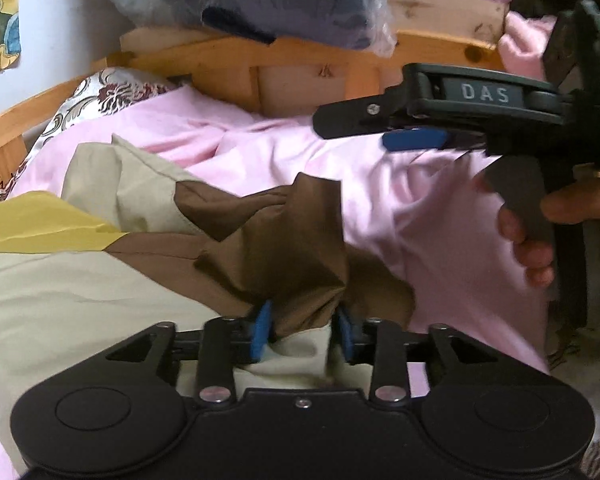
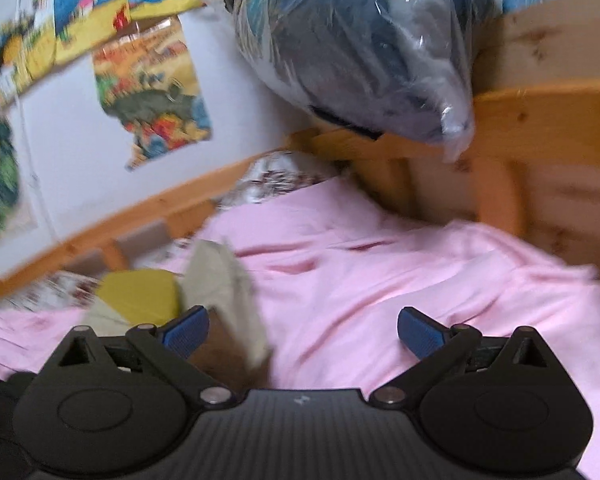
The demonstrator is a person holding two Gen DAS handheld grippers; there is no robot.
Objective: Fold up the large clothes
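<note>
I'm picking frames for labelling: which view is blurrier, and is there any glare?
Right wrist view: motion-smeared throughout, posters and beige-brown garment soft, white glare streaks on the plastic-wrapped bundle. Left wrist view: sharper, the garment in the left gripper reads clearly; only the right gripper and hand are slightly smeared; fisheye bends the bed rail.

We see a pink sheet [image 1: 284,148] spread over the bed, with many wrinkles in it. A wooden bed frame [image 1: 300,60] runs along the back and the side. On top of the frame sits a big clear plastic bag [image 2: 360,52] stuffed with blue and grey soft things. A flowery pillow [image 1: 100,96] pokes out from under the pink sheet in the corner. On the white wall [image 2: 80,160] we see bright cartoon posters [image 2: 152,92], some with torn edges.
</note>
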